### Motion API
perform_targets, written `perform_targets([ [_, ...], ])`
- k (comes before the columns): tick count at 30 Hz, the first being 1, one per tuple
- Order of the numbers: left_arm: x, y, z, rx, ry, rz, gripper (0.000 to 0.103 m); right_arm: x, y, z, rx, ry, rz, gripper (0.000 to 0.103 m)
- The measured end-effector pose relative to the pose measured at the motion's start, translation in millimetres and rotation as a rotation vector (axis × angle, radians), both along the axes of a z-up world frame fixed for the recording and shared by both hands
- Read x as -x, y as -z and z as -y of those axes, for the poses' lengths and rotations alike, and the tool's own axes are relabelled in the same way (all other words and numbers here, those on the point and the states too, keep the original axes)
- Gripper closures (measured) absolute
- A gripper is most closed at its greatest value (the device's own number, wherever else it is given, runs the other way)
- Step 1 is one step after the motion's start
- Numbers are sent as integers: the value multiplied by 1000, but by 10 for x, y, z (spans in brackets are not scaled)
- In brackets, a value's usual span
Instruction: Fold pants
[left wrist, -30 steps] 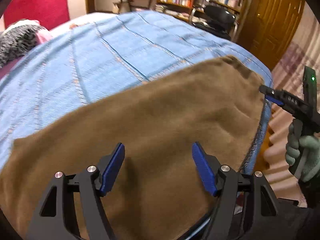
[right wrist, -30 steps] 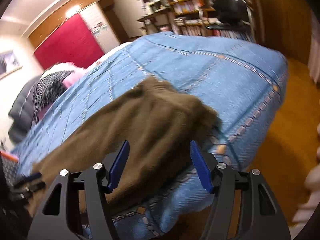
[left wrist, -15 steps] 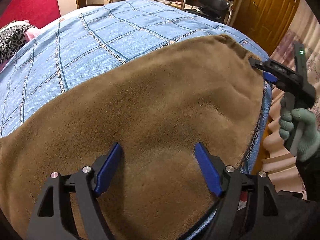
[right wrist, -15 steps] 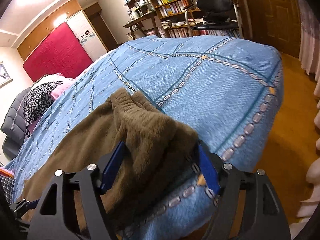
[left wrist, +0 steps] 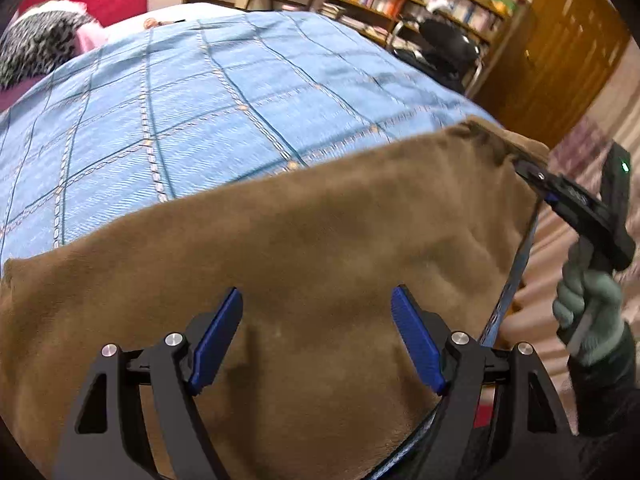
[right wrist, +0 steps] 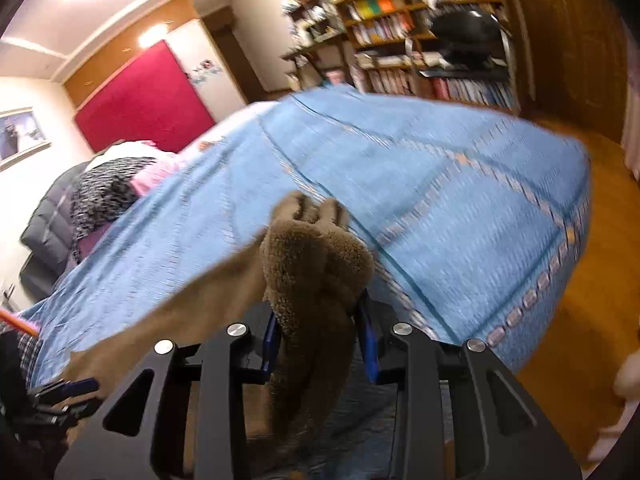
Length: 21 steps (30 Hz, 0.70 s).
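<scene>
Left tongs [left wrist: 316,340]: wide open over the pants [left wrist: 280,264], gripping nothing, ready to take this end.
Pants: spread on the bed [left wrist: 200,92] near its edge.
Right tongs [right wrist: 320,336]: just closed, pinching the pants' bunched corner to lift it for folding.

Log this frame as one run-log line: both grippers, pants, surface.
left gripper: open over pants | right gripper: fingers just closed on bunched pants end | pants: brown, spread on blue bedspread
</scene>
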<state>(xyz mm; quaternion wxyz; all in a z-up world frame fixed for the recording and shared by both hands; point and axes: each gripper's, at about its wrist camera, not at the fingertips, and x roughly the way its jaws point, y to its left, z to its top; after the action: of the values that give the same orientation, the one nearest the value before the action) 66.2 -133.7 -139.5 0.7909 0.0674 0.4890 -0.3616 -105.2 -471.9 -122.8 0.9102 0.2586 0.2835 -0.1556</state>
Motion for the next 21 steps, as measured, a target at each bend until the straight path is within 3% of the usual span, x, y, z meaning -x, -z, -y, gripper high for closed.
perform_targets([
  [7,-192,-205,-271,116,-78,-67,26,-149,-511,-606,115,-183,88,70],
  [12,-246,-375,-459,202,-107,-80,21,-270,-676,-1084,181,-306,112,70],
  [17,-303,-420,-674,271,-146,-108,21,-401,-661,-1579,213,-428,104,70],
  [21,-307,-365,-795,279,-167,-119,21,-519,-493,-2039,241,-542,60,70],
])
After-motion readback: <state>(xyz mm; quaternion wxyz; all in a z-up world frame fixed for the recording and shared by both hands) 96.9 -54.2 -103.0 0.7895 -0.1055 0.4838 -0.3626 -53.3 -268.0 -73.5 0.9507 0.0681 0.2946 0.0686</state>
